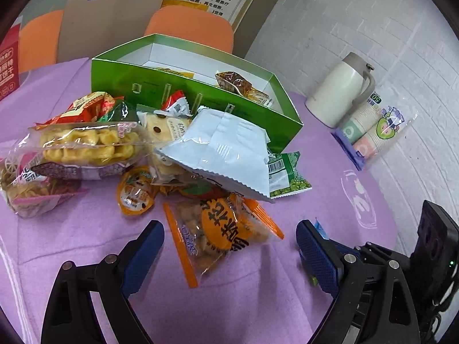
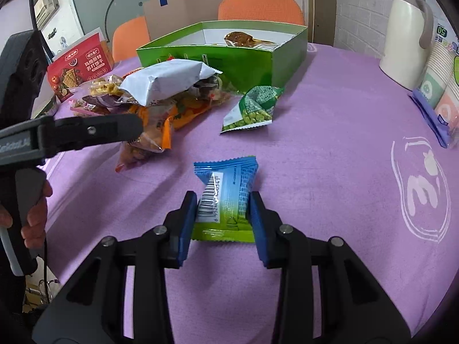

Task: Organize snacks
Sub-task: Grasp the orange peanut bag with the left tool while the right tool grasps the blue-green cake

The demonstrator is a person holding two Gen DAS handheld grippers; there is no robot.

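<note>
The right hand-held gripper (image 2: 221,215) pinched a small blue packet (image 2: 226,195) between its blue pads (image 2: 186,223), both pads pressed against the packet's sides. The packet lay flat on the purple tabletop (image 2: 330,172), well short of the green box (image 2: 229,63). Its wrapper ran from blue at the far crimped end to green at the near end, with a white barcode panel along its left side.

The left hand-held gripper (image 1: 229,243) stood spread wide, its pads apart and touching nothing. An orange packet (image 1: 221,229) lay on the tabletop between and just beyond its fingers; it was clear-sided with orange edges, showed pale nuggets inside and bore an orange label with dark characters.

Beyond that packet a heap of snacks was piled against the near wall of the green box, topped by a white bag (image 1: 221,149). A green pea packet (image 2: 254,107) lay apart from the heap, near the box's right corner. Inside the box a brown packet (image 2: 241,39) rested against the back wall. A cream jug (image 2: 407,37) stood well to the right of the box.
</note>
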